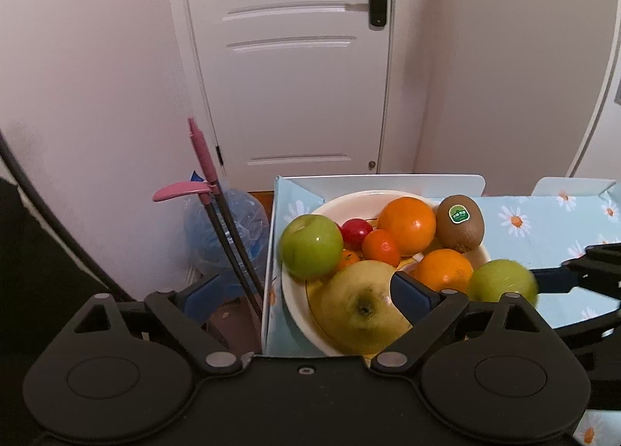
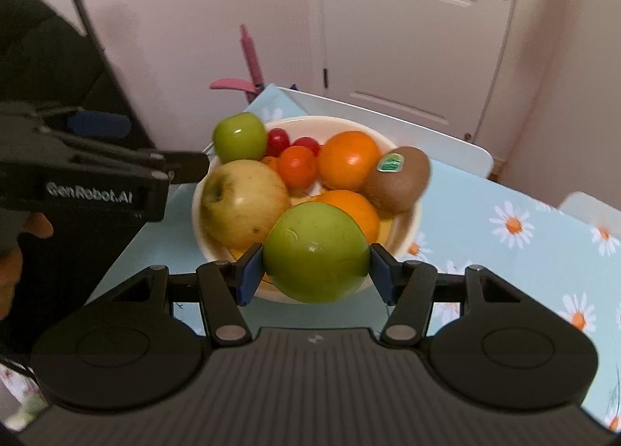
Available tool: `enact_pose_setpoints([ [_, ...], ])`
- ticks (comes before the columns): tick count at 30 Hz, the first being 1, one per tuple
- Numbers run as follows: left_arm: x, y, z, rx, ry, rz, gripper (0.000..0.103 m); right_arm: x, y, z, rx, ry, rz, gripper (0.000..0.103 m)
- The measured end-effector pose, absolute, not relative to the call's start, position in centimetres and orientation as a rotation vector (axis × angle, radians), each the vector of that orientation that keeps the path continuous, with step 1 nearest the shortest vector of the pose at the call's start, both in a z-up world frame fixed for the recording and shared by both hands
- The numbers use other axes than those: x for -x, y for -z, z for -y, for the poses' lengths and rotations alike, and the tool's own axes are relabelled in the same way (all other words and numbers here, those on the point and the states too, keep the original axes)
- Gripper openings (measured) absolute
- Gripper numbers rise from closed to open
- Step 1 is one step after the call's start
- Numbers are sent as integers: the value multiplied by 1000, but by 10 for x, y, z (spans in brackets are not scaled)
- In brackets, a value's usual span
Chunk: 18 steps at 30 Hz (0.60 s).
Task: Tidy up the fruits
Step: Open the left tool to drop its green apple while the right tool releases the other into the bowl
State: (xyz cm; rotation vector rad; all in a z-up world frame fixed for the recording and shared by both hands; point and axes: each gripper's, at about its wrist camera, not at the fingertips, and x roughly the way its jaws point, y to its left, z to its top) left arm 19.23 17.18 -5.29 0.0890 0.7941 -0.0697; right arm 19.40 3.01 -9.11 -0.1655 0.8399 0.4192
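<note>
A cream bowl [image 1: 297, 310] [image 2: 408, 227] on the daisy-print table holds a green apple [image 1: 310, 246] [image 2: 240, 137], a yellow apple [image 1: 361, 302] [image 2: 242, 201], two oranges [image 1: 407, 223] [image 2: 349, 159], a stickered kiwi [image 1: 461, 222] [image 2: 398, 178], a small tangerine and red cherry tomatoes [image 2: 277, 141]. My right gripper [image 2: 315, 271] is shut on a second green apple [image 2: 316, 252] [image 1: 500, 279] at the bowl's near rim. My left gripper [image 1: 306, 291] stands open over the bowl's left side, pads touching no fruit. It shows in the right wrist view as a black body [image 2: 97, 190].
The table [image 1: 543, 236] ends just left of the bowl, where a pink-handled broom [image 1: 202, 151] and a blue water jug [image 1: 229, 229] stand on the floor. A white door [image 1: 295, 58] is behind. White chair backs [image 2: 388, 124] border the far edge. A hand [image 2: 35, 227] holds the left gripper.
</note>
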Motion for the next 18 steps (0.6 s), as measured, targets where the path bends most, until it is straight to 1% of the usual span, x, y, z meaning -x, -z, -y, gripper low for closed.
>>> enact_pose_setpoints([
  [8,-186,49,-183,-82,63,-782,96,-197,104,-49,219,-419,-827,73],
  [9,-186,48,-184,-82,65,-779,96,-195,104,-50,226,-413,-817,76],
  [13,-185,48,-187,-77,73,-773,96,-186,95,-48,237,-403,-765,95],
  [15,-184,48,-188,-77,76,-774,96,-179,89,-43,242,-397,-753,97],
  [18,-179,41,-185,-85,76,-761,96,-171,79,-30,226,-380,-750,97],
])
